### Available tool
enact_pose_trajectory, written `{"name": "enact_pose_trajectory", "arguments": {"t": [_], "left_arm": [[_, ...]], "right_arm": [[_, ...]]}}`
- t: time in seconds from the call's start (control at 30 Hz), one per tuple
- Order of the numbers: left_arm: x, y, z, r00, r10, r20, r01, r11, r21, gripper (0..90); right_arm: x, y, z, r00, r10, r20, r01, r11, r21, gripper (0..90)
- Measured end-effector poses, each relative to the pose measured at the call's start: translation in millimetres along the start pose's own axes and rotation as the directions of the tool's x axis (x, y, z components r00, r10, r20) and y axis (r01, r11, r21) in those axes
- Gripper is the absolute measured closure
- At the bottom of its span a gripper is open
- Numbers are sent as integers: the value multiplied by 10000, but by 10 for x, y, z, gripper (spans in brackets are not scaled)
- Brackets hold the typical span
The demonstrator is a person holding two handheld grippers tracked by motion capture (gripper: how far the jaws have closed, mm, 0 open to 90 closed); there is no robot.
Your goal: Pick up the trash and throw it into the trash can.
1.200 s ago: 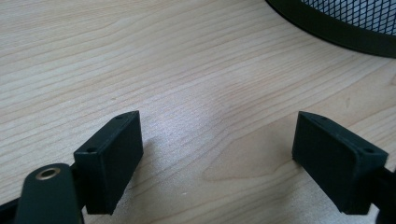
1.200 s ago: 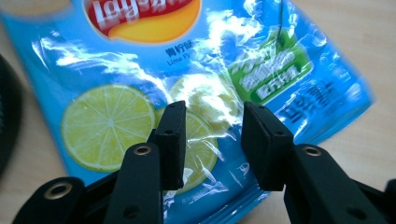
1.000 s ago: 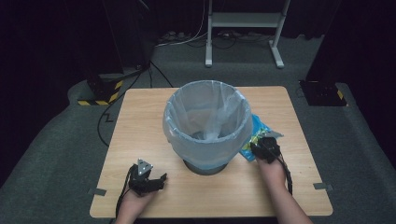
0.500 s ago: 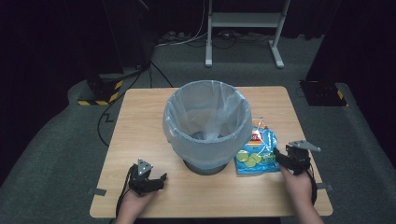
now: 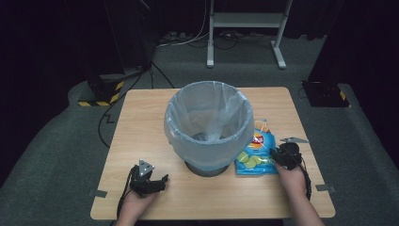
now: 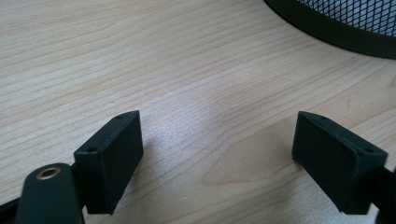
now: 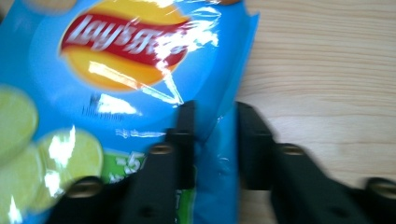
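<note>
While lying flat on the table (image 5: 141,117) just right of the lined bin (image 5: 207,125), the blue chip bag (image 5: 256,153) has its edge pinched by the right gripper (image 7: 212,140), jaws just closing; left gripper (image 6: 217,154) rests released.

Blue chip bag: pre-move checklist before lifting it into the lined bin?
1. Right gripper has just been closing on the blue crinkly chip bag, bag edge between jaws: ok.
2. Grip firm enough to lift: cannot tell.
3. Black mesh bin with pale blue plastic liner upright, mouth open: ok.
4. Bag apart from bin base: cannot tell.
5. Left gripper open over bare wooden table, clear of the path: ok.
</note>
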State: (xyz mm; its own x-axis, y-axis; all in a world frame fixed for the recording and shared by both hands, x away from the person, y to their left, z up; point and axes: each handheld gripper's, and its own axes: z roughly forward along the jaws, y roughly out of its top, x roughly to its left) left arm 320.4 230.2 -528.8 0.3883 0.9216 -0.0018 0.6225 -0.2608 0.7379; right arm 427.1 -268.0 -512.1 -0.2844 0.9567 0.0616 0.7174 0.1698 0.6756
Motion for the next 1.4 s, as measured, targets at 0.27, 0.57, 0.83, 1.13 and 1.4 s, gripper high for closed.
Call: {"name": "enact_pose_trajectory", "arguments": {"t": [0.27, 0.57, 0.83, 1.13, 1.4], "left_arm": [[0, 0, 0, 10000, 0, -1, 0, 10000, -2, 163], [0, 0, 0, 10000, 3, -4, -3, 10000, 3, 163], [-3, -1, -3, 10000, -6, -17, 6, 10000, -2, 166], [-3, -2, -3, 10000, -5, -17, 5, 10000, -3, 167], [-4, -2, -3, 10000, -10, -16, 10, 10000, 3, 167]], "right_arm": [[64, -39, -151, 9993, -356, -61, 350, 9960, -826, 897], [5, 7, -586, 9984, 91, 556, 70, 9589, -2838, 896], [-14, 77, -949, 9903, 481, 1306, 159, 8932, -4493, 895], [89, 154, -1271, 9771, 480, 2072, 761, 8307, -5515, 894], [204, 250, -1457, 9750, 518, 2160, 955, 7802, -6182, 894]]}}
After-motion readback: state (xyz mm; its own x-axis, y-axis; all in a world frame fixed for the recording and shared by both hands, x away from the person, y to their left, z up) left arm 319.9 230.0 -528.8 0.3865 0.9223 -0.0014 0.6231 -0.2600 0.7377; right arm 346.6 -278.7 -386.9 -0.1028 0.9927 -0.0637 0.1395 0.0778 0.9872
